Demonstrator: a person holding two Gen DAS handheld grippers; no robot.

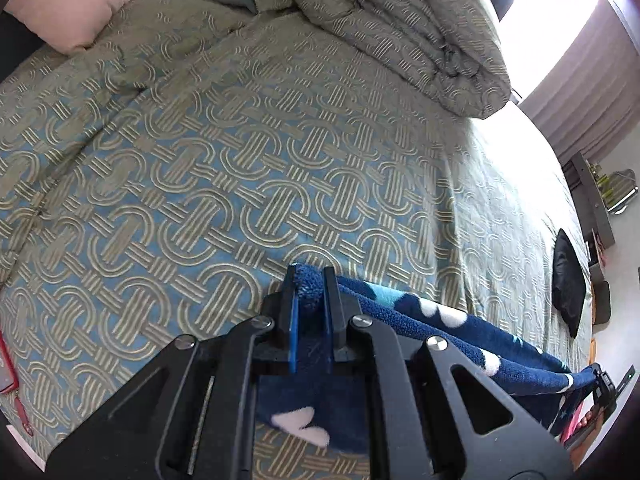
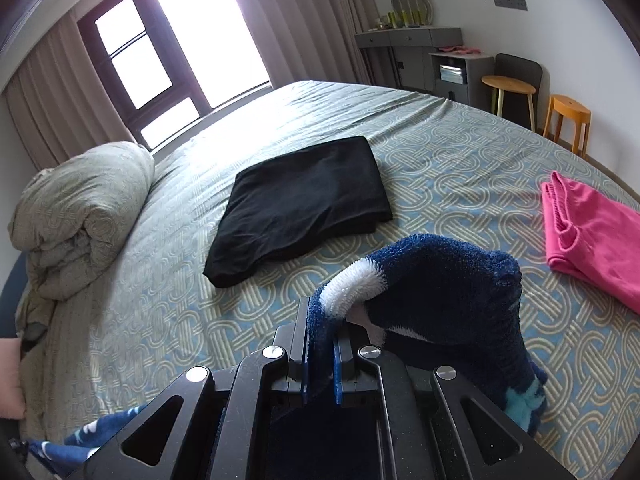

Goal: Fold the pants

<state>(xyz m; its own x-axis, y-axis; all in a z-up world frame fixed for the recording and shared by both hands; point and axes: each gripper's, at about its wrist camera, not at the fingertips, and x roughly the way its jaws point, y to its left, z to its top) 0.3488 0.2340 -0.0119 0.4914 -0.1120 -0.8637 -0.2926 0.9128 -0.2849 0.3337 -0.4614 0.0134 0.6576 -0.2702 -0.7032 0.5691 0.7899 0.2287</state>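
Right wrist: fuzzy navy pants (image 2: 440, 280)

garments – 3: fleece pants (image 2: 448, 280), black folded garment (image 2: 304, 204), pink garment (image 2: 592, 236) | stools – 2: (image 2: 507, 94), (image 2: 568, 120)

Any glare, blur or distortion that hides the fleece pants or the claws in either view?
Left wrist: window blown out, glare washing the bed; fleece pants and left claw sharp. Right wrist: window overexposed, fisheye bends edges; right claw clear.
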